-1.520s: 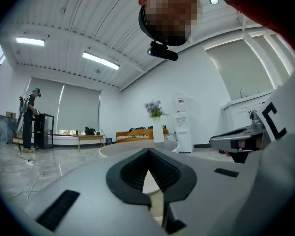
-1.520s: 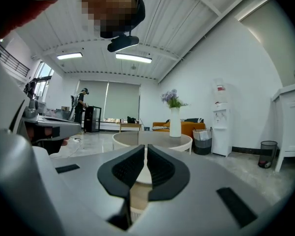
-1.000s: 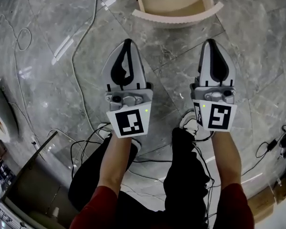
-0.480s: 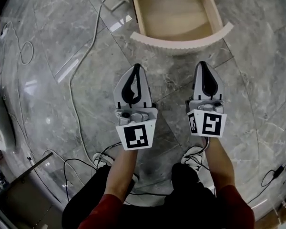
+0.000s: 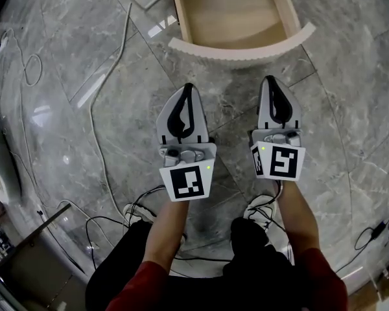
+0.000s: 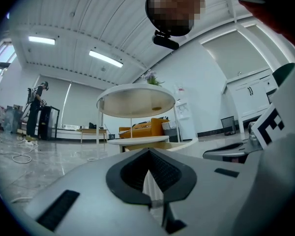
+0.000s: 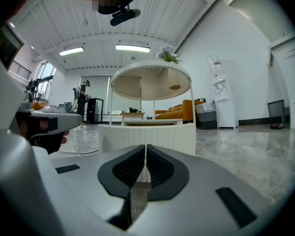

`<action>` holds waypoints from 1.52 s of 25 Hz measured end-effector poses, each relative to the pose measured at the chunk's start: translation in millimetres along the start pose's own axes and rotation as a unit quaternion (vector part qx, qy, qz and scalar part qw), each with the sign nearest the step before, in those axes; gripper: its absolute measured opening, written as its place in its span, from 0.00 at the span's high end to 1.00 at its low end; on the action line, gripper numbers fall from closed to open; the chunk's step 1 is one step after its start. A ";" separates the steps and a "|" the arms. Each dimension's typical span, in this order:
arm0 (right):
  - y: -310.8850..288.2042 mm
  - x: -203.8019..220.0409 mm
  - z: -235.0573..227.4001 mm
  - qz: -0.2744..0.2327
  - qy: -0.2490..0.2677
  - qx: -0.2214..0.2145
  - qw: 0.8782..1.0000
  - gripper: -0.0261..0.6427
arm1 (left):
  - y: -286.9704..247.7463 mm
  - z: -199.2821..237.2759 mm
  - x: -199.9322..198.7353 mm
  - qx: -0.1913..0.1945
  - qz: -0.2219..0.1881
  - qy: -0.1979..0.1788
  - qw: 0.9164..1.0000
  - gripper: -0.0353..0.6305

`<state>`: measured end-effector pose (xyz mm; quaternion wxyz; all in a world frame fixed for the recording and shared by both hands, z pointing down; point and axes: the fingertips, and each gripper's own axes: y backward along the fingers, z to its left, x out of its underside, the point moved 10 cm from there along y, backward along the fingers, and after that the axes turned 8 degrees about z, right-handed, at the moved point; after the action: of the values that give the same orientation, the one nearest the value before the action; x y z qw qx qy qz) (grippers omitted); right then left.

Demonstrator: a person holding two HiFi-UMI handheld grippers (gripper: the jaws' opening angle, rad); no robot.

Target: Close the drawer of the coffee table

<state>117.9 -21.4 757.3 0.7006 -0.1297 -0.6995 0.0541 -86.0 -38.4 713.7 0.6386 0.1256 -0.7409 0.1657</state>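
Observation:
The coffee table's drawer (image 5: 230,11) stands pulled out at the top of the head view, its wooden inside bare. Its curved, ribbed white front (image 5: 240,49) faces me. My left gripper (image 5: 187,88) and right gripper (image 5: 271,80) are held side by side low over the floor. Both point at that front, a short way from it, with nothing in them. In the right gripper view the shut jaws (image 7: 146,147) line up with the ribbed front (image 7: 146,137) under the round table top (image 7: 151,80). The left gripper (image 6: 147,154) is shut too.
Grey marble floor (image 5: 84,63) lies all round. White cables (image 5: 110,76) trail across it at the left and black cables (image 5: 142,203) lie near my feet. A person (image 7: 82,102) stands at a far bench. An orange sofa (image 7: 179,113) is behind the table.
Both grippers have sunk toward the floor and now sit nearer the drawer's curved front. More of the open drawer has come into the head view. The jaws have stayed shut.

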 end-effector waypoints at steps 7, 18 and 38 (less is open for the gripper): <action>-10.5 10.4 4.2 0.017 0.001 -0.009 1.000 0.92 | -0.7 1.7 4.6 -0.003 0.004 0.001 1.000 0.93; -35.1 21.4 21.7 0.047 0.016 -0.011 0.999 0.64 | 3.5 7.9 13.6 -0.009 0.014 0.007 1.000 0.93; -77.6 11.5 26.4 0.052 0.001 0.030 0.998 0.61 | 8.9 24.8 21.4 -0.026 0.025 0.009 0.999 0.93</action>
<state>83.6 -90.1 788.1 0.7013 -0.1444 -0.6892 0.1112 -115.2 -39.8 730.9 0.6443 0.0890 -0.7419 0.1631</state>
